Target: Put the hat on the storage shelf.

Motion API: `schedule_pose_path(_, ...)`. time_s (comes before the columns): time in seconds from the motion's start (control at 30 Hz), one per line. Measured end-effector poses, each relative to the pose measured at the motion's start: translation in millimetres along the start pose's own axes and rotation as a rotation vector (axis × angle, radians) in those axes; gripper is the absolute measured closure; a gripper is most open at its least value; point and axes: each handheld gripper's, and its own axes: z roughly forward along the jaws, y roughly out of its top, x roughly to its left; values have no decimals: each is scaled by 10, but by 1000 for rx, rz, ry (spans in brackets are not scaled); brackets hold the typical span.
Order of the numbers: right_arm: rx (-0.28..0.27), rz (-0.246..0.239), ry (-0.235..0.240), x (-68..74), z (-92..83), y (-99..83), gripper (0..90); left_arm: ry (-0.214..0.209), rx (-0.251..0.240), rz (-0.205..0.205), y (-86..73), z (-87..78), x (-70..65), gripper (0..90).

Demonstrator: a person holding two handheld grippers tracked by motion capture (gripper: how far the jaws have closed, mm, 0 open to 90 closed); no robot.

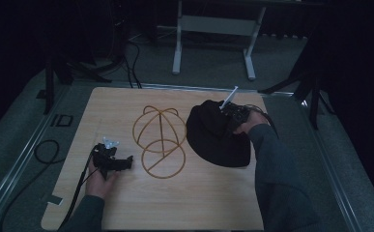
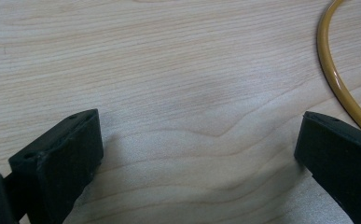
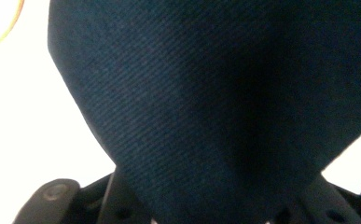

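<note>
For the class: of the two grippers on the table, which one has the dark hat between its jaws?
The right gripper, at the dark hat's far edge. The left gripper has only bare table between its wide-open jaws.

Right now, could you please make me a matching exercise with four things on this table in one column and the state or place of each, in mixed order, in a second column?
Things:
1. dark fabric cap
2. yellow wire cap frame
3. left gripper
4. right gripper

States or places:
A. open above bare light wood, with nothing between the jaws
B. standing at the middle of the wooden table top
C. jaws around a fold of dark cloth
D. lying on the right part of the table

Pairs: 1-D, 2-B, 3-A, 4-C
</note>
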Motion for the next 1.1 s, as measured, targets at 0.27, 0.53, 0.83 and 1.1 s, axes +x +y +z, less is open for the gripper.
schedule_pose_path(0.27,-7,-6,-41,38,11,45,848,-1,0,0,0,0,0,12)
schedule_pose_path(0.53,-58,-17,-78,49,-24,-20,867,-1,0,0,0,0,0,12)
schedule_pose_path(0.83,-152,-23,-74,58,-127,-160,871,0,0,0,0,0,0,12)
schedule_pose_path(1.1,-186,-44,-56,112,-220,-234,871,0,0,0,0,0,0,12)
